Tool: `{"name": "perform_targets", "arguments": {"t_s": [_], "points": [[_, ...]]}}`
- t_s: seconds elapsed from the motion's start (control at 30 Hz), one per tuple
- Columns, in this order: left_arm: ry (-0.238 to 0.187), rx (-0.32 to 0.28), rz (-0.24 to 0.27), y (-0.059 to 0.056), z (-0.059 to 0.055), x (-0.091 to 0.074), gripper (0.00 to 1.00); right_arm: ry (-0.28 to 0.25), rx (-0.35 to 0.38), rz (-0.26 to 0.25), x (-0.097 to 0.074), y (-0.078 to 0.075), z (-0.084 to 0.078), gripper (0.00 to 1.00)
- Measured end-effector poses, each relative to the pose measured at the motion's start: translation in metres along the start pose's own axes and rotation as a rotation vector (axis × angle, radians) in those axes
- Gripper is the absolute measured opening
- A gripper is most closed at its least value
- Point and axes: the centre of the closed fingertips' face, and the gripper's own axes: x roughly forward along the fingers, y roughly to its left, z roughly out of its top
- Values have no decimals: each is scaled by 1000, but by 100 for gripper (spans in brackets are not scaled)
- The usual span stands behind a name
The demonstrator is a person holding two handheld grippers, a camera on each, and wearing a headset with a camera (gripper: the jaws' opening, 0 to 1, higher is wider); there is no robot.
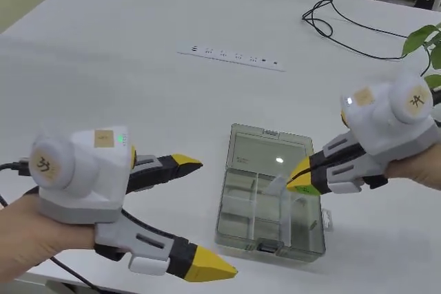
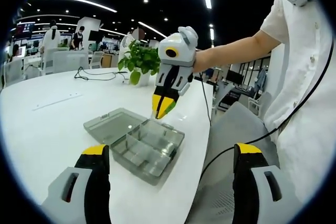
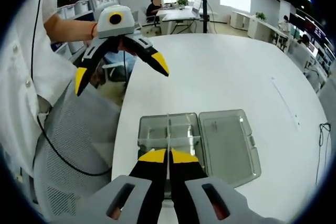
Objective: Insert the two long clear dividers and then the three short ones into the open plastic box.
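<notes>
On the white table (image 1: 138,67), near edge: the open, grey-tinted clear plastic box (image 1: 270,247) is lying right of centre, with its flat lid (image 1: 272,144) folded back on the far side.
Already in: clear walls are standing inside the box and splitting it into small compartments, so part of the job is looking done. Being see-through, they are defying an exact count.
In hand: a thin clear plastic divider (image 1: 278,185) is hanging tilted over the right part of the box, its lower end reaching down among the compartments. Whether it is touching the box floor I cannot tell.
Right gripper (image 1: 296,173): its yellow-tipped fingers are pinching narrow on the upper edge of that divider. In the right gripper view the piece (image 3: 168,129) is showing edge-on as a fine line.
Left gripper (image 1: 213,218): it is hovering left of the box, apart from it, with its fingers spread wide and holding nothing.
Left to do: by my judgement, this piece is needing to be seated upright in its slots, with any missing short ones coming after.
Look of the piece: it is appearing stiff, glassy and hard to pick out against the box.
Far side: a white power strip (image 1: 231,56) and a black cable (image 1: 331,25) are lying well apart from the work.
</notes>
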Motion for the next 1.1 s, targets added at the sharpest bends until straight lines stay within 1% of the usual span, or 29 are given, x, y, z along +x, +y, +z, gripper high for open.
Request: {"name": "perform_targets", "arguments": {"t_s": [0.1, 0.17, 0.27, 0.3, 0.33, 0.5, 0.6, 0.63, 0.67, 0.7, 0.73, 0.77, 0.8, 0.97, 1.1], "points": [[0, -4, 2, 0, 0, 0, 100, 4, 3, 3, 2, 1, -3, 3], [-4, -10, 2, 0, 0, 1, 100, 4, 4, 2, 4, -2, -6, 3], [-2, -10, 3, 1, -1, 1, 100, -6, 7, 0, 4, -3, -5, 2], [-3, -12, 1, 0, -1, 2, 100, -4, 3, -4, 3, -7, -7, 2], [-3, -13, 1, 0, -1, 2, 100, 0, -1, -6, 3, -8, -8, 2], [-9, -16, 2, 1, 0, 3, 100, -3, 3, -3, 4, -6, -8, 2], [-11, -18, 0, 0, 1, 3, 100, -7, -17, -11, 6, -10, -10, 2], [-12, -19, -1, 0, 1, 3, 100, -19, -27, -11, 8, -7, -7, 2], [-12, -20, 0, 0, 0, 3, 100, -11, -40, -8, 10, -5, -7, 2], [-11, -21, 0, 0, 0, 3, 100, 2, -82, -12, 12, -5, -8, 2], [-11, -21, 0, 0, 0, 3, 100, -7, -105, -7, 14, -1, -6, 2], [-11, -22, -1, 0, 0, 4, 100, -10, -112, -9, 14, -1, -5, 2], [-12, -22, -2, -1, 0, 4, 100, -6, -114, -13, 15, -1, -6, 2], [-14, -24, -1, -1, 0, 4, 100, -18, -117, -15, 17, -3, -6, 2], [-14, -26, -1, -1, 0, 3, 100, -17, -106, -18, 19, -5, -7, 2]]}}
